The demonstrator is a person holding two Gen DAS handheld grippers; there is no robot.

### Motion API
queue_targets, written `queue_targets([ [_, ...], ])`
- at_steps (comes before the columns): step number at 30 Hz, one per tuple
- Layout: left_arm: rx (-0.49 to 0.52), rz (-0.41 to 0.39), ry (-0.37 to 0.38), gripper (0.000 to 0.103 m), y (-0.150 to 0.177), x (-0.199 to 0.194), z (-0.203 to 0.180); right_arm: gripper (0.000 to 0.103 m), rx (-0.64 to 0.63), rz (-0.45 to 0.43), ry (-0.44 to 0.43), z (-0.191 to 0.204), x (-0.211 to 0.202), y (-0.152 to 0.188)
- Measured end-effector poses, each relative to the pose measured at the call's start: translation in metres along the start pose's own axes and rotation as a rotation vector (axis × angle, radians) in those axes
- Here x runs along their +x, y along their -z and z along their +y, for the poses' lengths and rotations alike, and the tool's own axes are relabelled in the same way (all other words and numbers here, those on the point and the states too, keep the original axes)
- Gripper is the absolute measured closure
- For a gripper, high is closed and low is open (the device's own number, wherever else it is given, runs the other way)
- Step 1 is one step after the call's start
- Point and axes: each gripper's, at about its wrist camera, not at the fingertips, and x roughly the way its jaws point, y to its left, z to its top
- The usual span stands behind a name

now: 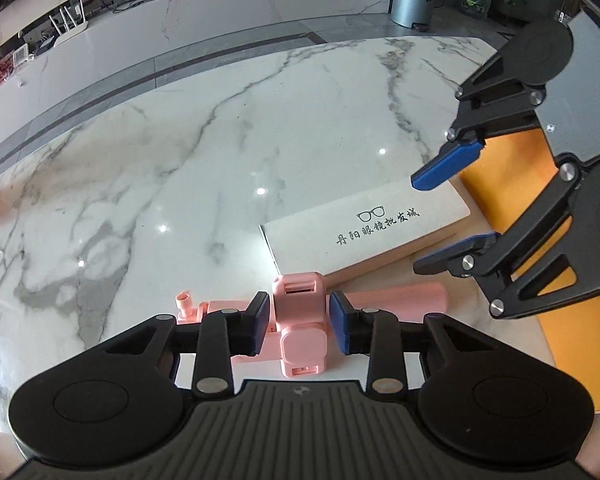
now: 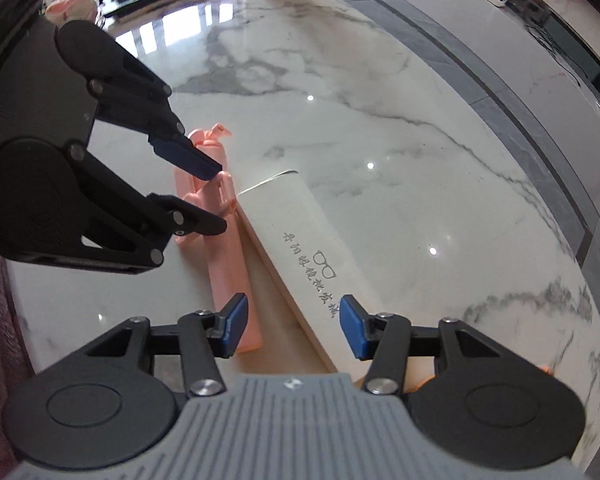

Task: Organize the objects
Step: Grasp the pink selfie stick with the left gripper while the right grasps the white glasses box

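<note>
Left claw brackets pink selfie stick, seemingly untouched; right claw gapes.

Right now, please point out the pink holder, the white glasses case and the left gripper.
pink holder (image 1: 300,312): left wrist view, its square clamp block.
white glasses case (image 2: 300,224): right wrist view, bare top face.
left gripper (image 1: 299,322): left wrist view, midway between fingertips.

Bright daylight, lamp glints on marble, fisheye-curved edges
</note>
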Motion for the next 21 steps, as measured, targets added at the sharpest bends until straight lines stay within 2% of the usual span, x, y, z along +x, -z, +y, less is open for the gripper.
queue_targets([
  [2,-0.010,0.030,0.002,0.065,-0.001,0.002,0.000,0.043,-0.056,0.034,0.002,-0.003,0.011,-0.005],
  [4,-0.014,0.050,-0.007,0.068,-0.003,0.004,0.000,0.039,-0.086,0.073,-0.009,-0.008,0.021,-0.009],
  [8,-0.025,0.062,-0.007,0.069,-0.006,0.007,0.001,0.034,-0.121,0.127,-0.035,-0.018,0.042,-0.015],
  [14,-0.032,0.060,0.000,0.070,-0.007,0.007,0.003,0.031,-0.069,0.156,-0.102,-0.031,0.059,-0.025],
  [21,-0.069,0.069,0.001,0.070,0.001,0.000,0.008,0.030,-0.087,0.167,-0.106,-0.024,0.064,-0.034],
])
